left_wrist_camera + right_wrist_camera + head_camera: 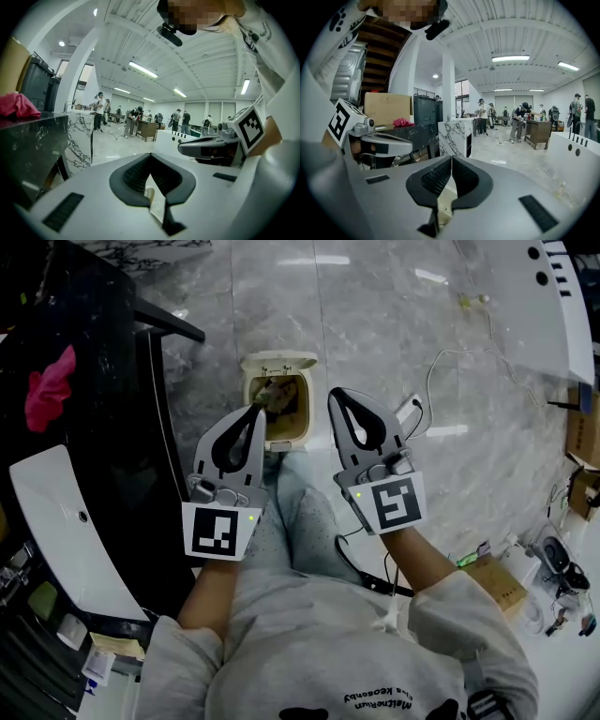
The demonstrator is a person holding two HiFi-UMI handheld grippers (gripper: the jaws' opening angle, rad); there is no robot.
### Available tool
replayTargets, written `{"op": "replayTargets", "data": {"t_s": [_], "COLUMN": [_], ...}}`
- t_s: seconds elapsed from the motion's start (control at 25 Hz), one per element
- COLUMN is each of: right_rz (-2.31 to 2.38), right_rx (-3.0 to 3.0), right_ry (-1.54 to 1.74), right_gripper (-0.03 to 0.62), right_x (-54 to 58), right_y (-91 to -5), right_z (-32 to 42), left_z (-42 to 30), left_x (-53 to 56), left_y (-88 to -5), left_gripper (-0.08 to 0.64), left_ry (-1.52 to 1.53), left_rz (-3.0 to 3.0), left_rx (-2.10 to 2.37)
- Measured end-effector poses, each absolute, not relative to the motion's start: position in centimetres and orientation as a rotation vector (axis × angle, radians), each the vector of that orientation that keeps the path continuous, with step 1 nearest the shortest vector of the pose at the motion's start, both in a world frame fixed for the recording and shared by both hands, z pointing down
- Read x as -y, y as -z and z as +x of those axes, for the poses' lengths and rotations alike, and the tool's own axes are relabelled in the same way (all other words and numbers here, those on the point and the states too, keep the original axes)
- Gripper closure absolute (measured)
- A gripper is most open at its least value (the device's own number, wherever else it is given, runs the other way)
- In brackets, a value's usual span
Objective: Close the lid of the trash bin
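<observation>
White sweatshirt sleeves (309,652) fill the bottom of the head view, and both forearms reach forward from them, each hand holding a gripper. On the left gripper (255,412) the jaws are clenched with nothing between them; the left gripper view shows the two dark ribbed pads (136,174) meeting along one line. The right gripper (335,393) has its jaws clenched and empty too, pads (465,176) pressed together in the right gripper view. Each gripper carries a marker cube, the left one (220,532) and the right one (394,502), close to the wrists.

Beyond the person's knees (298,493) the trash bin (281,432) stands on the grey marble floor (394,324). Its lid (279,362) is open, tipped back at the far side, and rubbish shows inside. In the head view the bin sits between the two gripper tips, with the left tip overlapping its left edge; whether it touches I cannot tell.

A dark worktop (103,381) runs along the left with a pink cloth (52,385) on it. White cable (450,357) trails across the floor at right.
</observation>
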State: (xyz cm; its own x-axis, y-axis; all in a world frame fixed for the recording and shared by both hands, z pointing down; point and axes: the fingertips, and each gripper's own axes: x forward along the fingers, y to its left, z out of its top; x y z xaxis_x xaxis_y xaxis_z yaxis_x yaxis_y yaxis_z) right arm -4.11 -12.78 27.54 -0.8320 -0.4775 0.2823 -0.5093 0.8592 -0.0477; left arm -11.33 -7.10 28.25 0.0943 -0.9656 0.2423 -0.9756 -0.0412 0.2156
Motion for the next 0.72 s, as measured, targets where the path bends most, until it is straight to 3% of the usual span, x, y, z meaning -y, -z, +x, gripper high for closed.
{"op": "replayTargets", "data": {"t_s": [0.72], "right_rz": [0.587], "right_rx": [2.761], "right_ry": [-0.104], "right_gripper": [0.56], "right_x": [14.9], "right_y": [-36.9], "right_z": [-6.3], "left_z": [-12.6], "left_x": [10.1], "left_y": [-37.7], "left_gripper": [0.541], "left_ry": [-0.062], "left_rz": [2.105], "left_rx": [1.857]}}
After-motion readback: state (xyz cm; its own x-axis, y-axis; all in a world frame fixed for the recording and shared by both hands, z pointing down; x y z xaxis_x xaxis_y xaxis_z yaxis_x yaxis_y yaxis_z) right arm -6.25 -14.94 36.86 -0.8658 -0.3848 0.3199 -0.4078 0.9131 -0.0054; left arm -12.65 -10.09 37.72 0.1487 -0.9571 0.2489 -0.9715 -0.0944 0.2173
